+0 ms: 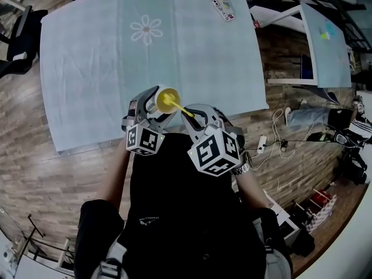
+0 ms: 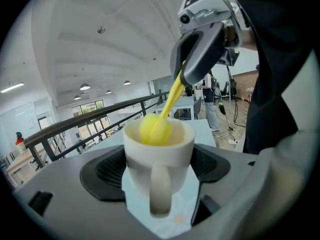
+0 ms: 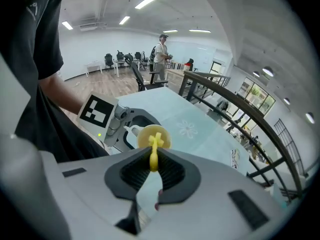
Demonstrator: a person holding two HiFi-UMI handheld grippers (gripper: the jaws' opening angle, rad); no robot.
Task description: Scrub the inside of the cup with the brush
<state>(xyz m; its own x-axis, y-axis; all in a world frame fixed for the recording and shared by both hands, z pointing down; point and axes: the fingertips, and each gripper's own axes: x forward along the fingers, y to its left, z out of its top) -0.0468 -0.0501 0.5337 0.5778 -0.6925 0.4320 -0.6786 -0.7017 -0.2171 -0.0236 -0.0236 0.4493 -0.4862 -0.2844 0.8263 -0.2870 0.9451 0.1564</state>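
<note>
Brush [image 2: 156, 129] in cup [image 2: 159, 156], above tablecloth [image 1: 192, 45]

This is a large open office or work hall. On the floor of brown wooden planks [image 1: 23, 132] stands a wide table under a pale blue cloth [image 1: 87, 68], and a white power strip with cables [image 1: 261, 142] lies off its near right corner. Black swivel office chairs [image 3: 142, 79], long white ceiling strip lights [image 3: 148, 0], a black metal railing [image 3: 235, 101] and tall windows [image 3: 257, 96] show it too.

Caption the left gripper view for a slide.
Left tool grips a white cup while the right tool holds a yellow brush inside it.
</note>
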